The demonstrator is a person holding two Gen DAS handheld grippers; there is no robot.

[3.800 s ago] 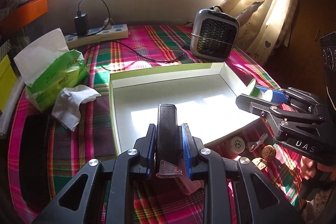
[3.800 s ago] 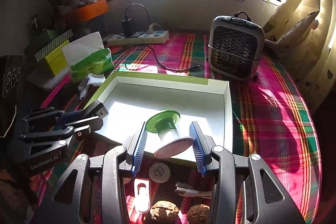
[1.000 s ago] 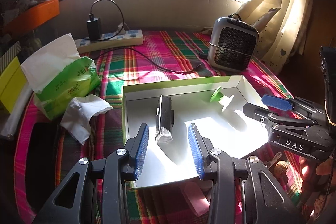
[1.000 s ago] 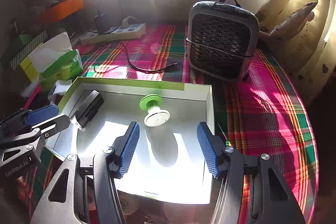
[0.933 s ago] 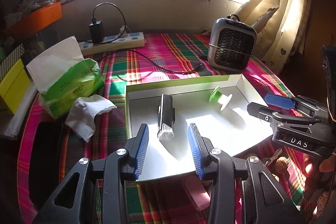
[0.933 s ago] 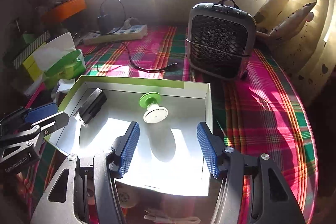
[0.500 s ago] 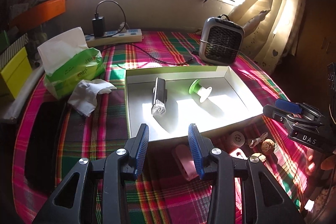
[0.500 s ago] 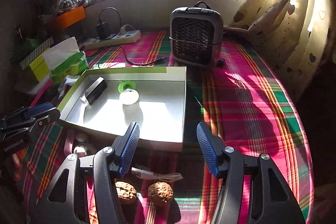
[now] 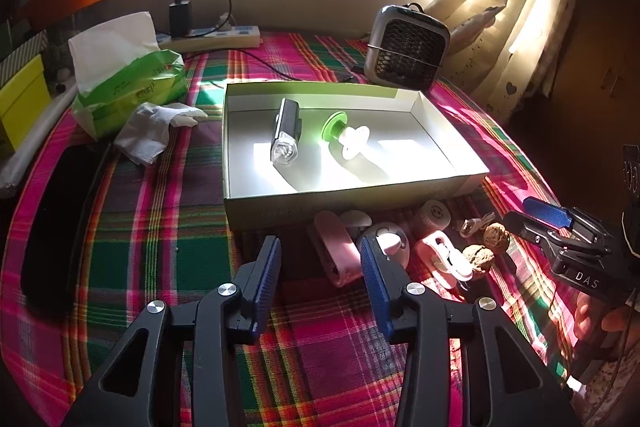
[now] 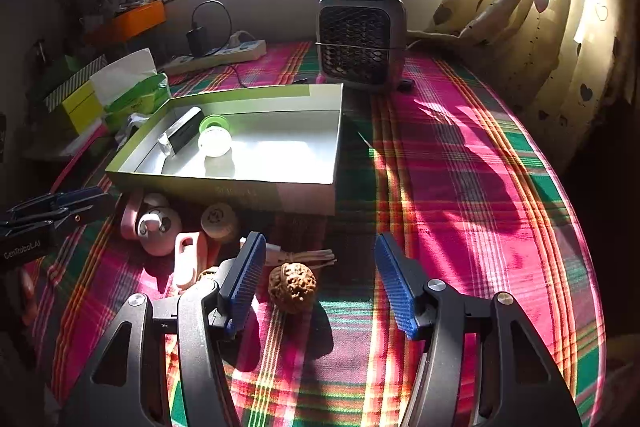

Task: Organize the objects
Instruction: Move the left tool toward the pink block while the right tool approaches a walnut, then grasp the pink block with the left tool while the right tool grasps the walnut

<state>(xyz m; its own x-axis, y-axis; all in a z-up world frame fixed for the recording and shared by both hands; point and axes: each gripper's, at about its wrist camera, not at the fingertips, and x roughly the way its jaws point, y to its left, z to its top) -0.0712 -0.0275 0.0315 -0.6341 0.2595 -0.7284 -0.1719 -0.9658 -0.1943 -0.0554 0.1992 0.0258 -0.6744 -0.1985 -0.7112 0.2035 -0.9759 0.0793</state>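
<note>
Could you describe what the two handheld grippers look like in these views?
Both the left gripper and the right gripper are black, angular frames with triangular cut-outs and silver screws. Each finger carries a ribbed blue pad. White lettering reads "DAS" on the right one and "GenRobot.AI" on the left. No cables or sleeves show.

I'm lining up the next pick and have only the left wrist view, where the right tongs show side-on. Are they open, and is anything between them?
Observer: In the right wrist view the right tongs are open. One walnut lies between the pads, touching neither.
Operator: Is anything close behind that walnut that could snag?
Observer: Yes. A pale bundled cable lies on the cloth just beyond it, toward the box.
</note>
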